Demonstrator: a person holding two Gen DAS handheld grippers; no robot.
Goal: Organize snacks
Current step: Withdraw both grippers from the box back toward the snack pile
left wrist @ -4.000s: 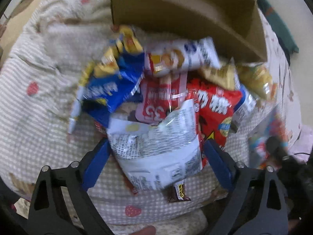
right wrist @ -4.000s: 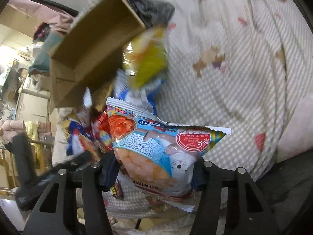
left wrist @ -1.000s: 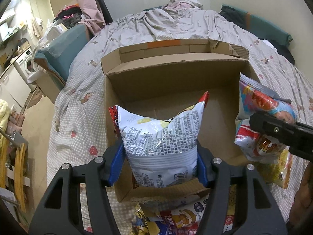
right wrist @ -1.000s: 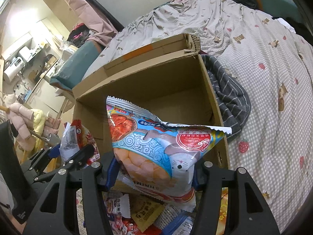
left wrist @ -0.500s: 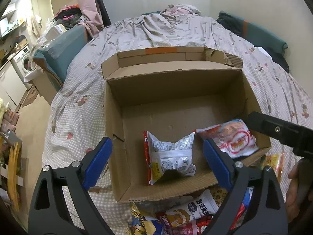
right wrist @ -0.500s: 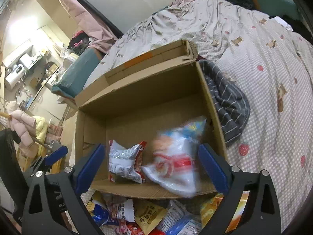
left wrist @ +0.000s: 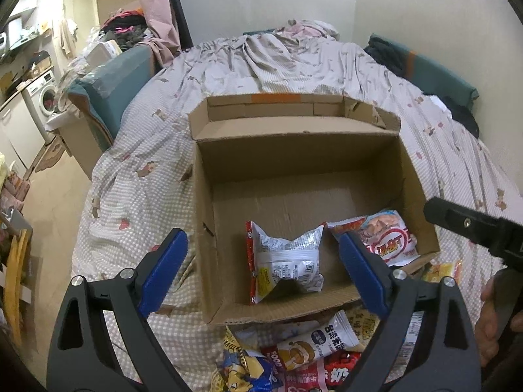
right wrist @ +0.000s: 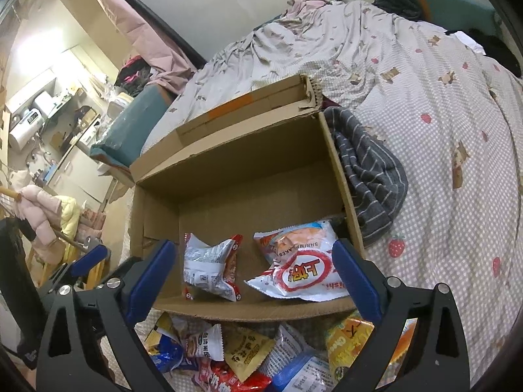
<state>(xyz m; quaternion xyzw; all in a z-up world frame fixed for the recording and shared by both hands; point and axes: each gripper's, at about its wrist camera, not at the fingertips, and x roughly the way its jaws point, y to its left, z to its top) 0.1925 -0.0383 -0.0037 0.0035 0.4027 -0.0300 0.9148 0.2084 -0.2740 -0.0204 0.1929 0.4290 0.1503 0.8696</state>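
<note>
Soft checked bedspread [left wrist: 137, 176] under a corrugated cardboard box [left wrist: 202, 202]; crinkly silver packet [left wrist: 287, 258] at six o'clock inside, glossy shrimp-cracker bag [right wrist: 300, 268] beside it. Left gripper [left wrist: 261, 271] and right gripper [right wrist: 255, 277] both released, empty.

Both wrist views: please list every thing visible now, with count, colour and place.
cardboard box: one, brown, open, on the bed
silver snack bag: one, silver and red, inside box, left
shrimp snack bag: one, white and red, inside box, right
loose snack bags: several, mixed colours, on the bed before the box
striped cloth: one, grey, beside box
bedcover: one, checked
left gripper: black, blue pads, open, empty
right gripper: same, open, empty
</note>
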